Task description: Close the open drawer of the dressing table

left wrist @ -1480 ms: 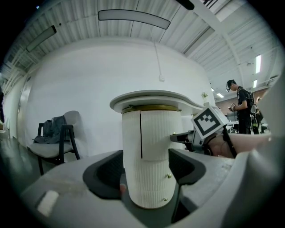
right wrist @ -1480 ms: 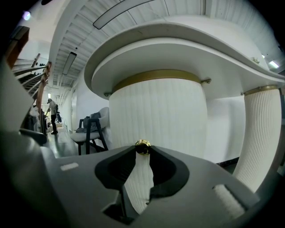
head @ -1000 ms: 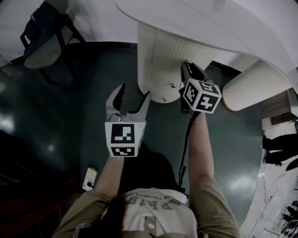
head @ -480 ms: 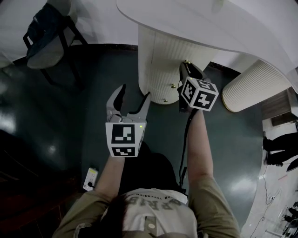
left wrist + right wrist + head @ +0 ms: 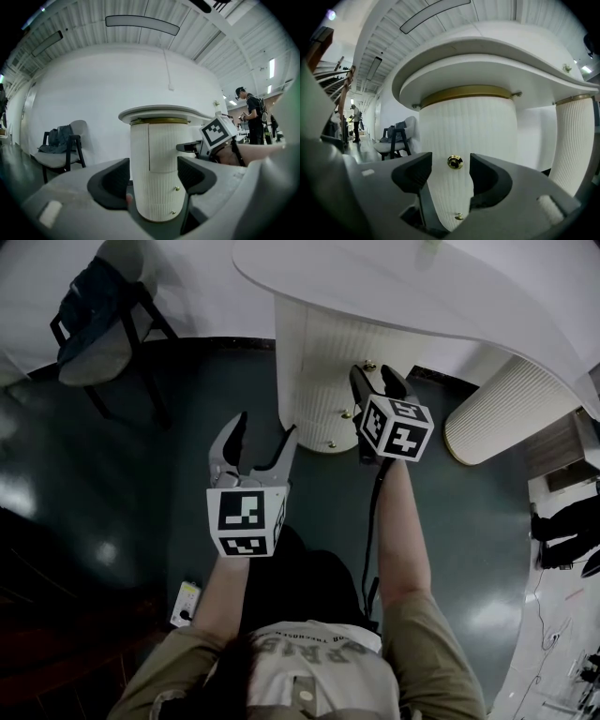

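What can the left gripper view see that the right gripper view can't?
Only the left gripper view shows the right gripper from the side, marker cube and all. Only the right gripper view shows the brass knob between that gripper's fingers, which have just been opening and don't touch it, and a second ribbed pedestal. Both show the white drawer pedestal and the chair.

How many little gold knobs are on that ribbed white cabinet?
3, in a column down the cabinet front: top knob, middle knob, bottom knob nearest the floor. Others may be hidden round the side.
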The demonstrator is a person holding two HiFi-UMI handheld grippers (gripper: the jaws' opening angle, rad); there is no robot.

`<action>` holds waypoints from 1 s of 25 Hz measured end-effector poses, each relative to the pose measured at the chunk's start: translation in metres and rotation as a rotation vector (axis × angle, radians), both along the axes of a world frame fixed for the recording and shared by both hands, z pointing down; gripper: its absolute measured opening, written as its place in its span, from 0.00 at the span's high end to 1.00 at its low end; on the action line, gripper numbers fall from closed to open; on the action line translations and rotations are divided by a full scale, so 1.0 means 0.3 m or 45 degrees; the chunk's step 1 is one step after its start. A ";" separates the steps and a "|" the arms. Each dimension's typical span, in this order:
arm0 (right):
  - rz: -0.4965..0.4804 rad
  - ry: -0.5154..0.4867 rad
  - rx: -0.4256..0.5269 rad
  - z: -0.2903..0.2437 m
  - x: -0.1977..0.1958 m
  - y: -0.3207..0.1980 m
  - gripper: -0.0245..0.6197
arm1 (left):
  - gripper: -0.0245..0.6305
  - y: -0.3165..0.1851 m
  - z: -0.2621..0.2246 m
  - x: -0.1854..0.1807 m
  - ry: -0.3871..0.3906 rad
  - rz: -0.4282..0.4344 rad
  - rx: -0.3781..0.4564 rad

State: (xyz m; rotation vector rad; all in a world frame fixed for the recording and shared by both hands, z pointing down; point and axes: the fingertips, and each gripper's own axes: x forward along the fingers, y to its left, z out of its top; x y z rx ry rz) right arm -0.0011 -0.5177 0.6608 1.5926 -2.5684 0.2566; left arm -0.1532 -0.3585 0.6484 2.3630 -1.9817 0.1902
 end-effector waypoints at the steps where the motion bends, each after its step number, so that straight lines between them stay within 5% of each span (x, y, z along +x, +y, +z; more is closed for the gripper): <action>1: 0.003 -0.003 0.008 -0.009 0.003 0.006 0.56 | 0.45 0.004 -0.005 -0.002 0.002 -0.001 0.003; 16: 0.022 0.007 0.078 -0.068 0.059 0.125 0.53 | 0.45 0.083 -0.038 0.023 0.043 -0.002 0.018; 25: 0.032 0.068 -0.049 -0.136 0.087 0.184 0.54 | 0.45 0.095 -0.179 0.066 0.083 0.054 -0.087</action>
